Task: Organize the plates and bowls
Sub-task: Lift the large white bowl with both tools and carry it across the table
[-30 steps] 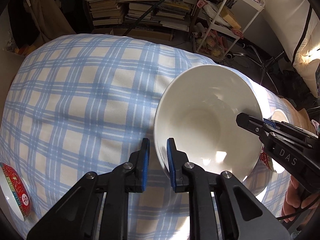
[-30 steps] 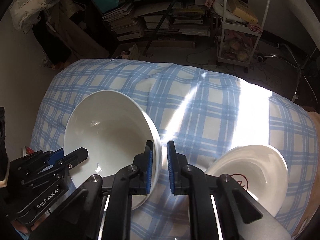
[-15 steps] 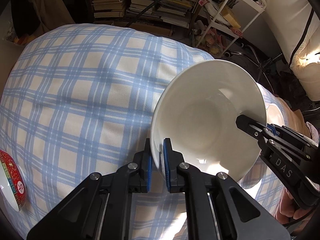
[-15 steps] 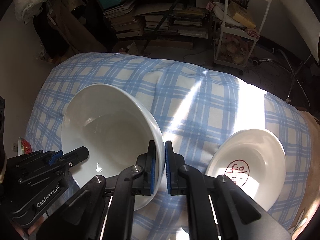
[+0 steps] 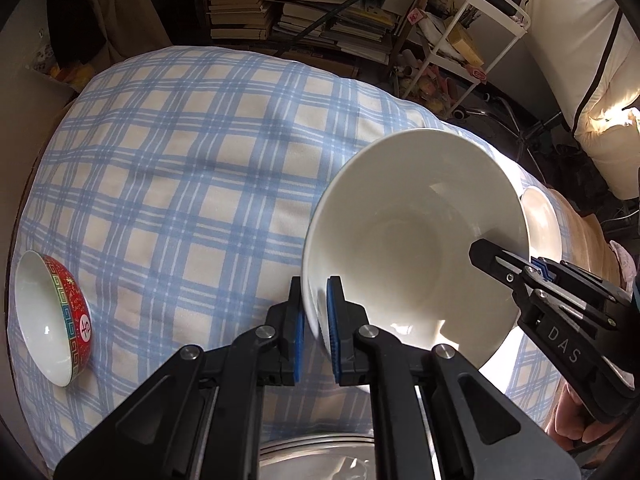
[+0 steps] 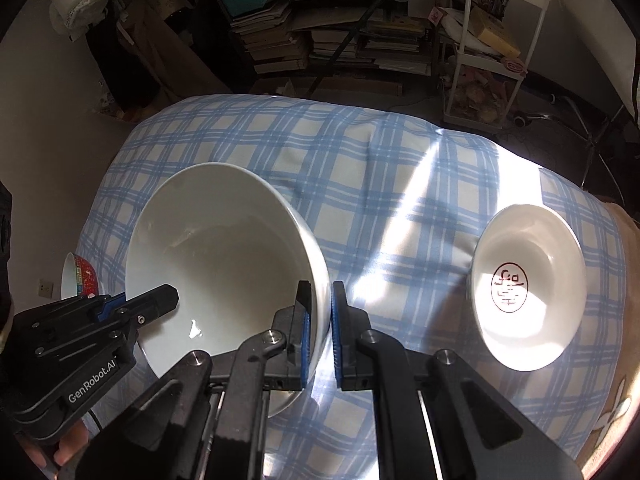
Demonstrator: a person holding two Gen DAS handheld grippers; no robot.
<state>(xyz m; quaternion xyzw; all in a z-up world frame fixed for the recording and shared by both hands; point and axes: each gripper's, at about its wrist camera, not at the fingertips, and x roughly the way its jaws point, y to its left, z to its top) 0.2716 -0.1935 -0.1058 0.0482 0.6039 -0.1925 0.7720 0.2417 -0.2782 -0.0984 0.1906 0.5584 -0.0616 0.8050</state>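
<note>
A: What sits at the far left?
B: A small glossy bowl point(image 5: 52, 322), red patterned outside, on the blue checked cloth point(image 5: 168, 184).
A: And the middle?
B: A big smooth white bowl point(image 5: 412, 248), tilted above the cloth; the left gripper point(image 5: 315, 320) and right gripper point(image 6: 319, 328) each clamp its rim.
A: Any writing?
B: "DAS", "GenRobot.AI", and a red seal inside the white dish point(image 6: 528, 292) on the right.

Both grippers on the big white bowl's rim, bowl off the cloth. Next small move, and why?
Probably carry the big white bowl level toward one of the other dishes to nest them. The left gripper and right gripper each pinch opposite rim edges, so it is secured. The stamped white bowl and red patterned bowl lie apart on the checked cloth.
</note>
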